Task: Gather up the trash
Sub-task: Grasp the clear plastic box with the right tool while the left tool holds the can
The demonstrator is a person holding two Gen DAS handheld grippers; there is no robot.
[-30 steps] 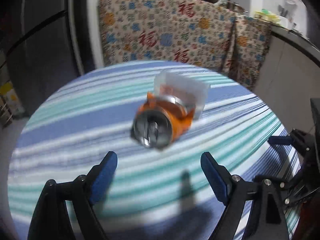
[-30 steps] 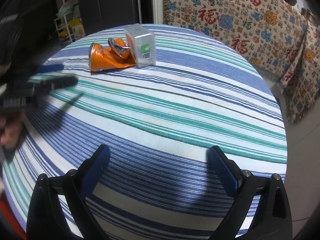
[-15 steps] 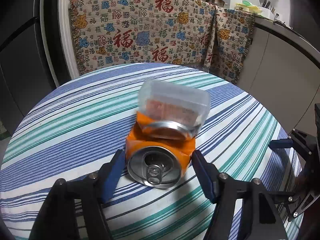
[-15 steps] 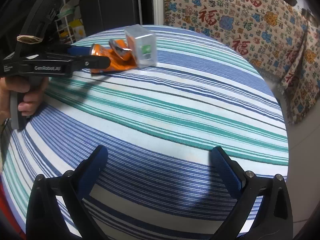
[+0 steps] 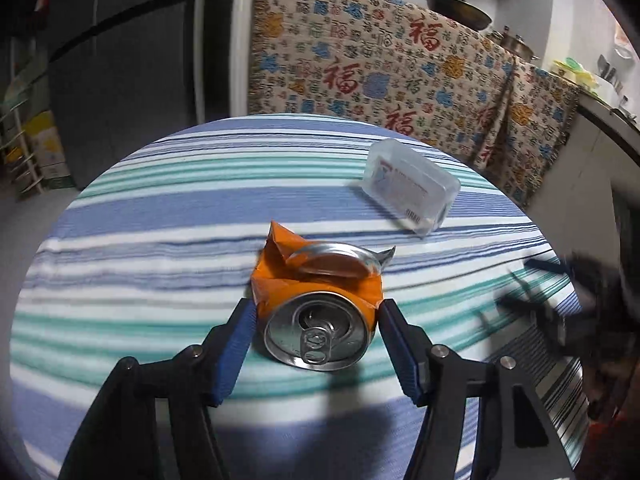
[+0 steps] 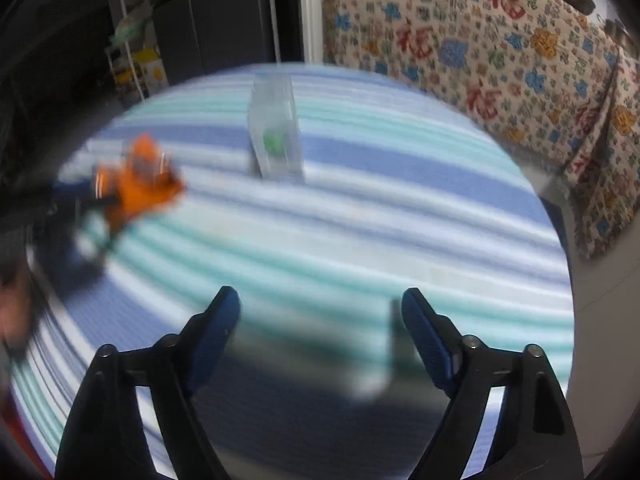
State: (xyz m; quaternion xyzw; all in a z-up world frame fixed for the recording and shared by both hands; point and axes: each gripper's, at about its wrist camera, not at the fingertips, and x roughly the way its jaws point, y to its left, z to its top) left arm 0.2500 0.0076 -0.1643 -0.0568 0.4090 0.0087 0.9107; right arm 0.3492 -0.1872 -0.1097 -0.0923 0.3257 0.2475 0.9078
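A crushed orange can (image 5: 320, 280) lies on the striped tablecloth (image 5: 160, 208), its silver top facing me. My left gripper (image 5: 316, 320) is closing on it, and both blue pads touch its sides. A clear plastic box (image 5: 412, 196) with a printed label sits behind it to the right, apart from the can. In the blurred right wrist view, my right gripper (image 6: 320, 312) hangs over the cloth, its jaws narrowing with nothing between them. There the box (image 6: 274, 136) stands ahead and the can (image 6: 140, 188) is at the left.
The round table's edge curves close on all sides. Behind it hangs a patterned cloth (image 5: 400, 68) over a counter with pots (image 5: 456, 10). A dark fridge (image 5: 120, 60) and a rack with boxes (image 5: 44, 148) stand at the left.
My left gripper came up to the can, closed around it and drew it away from the plastic box. The right gripper's jaws narrowed and its view swung toward the box.
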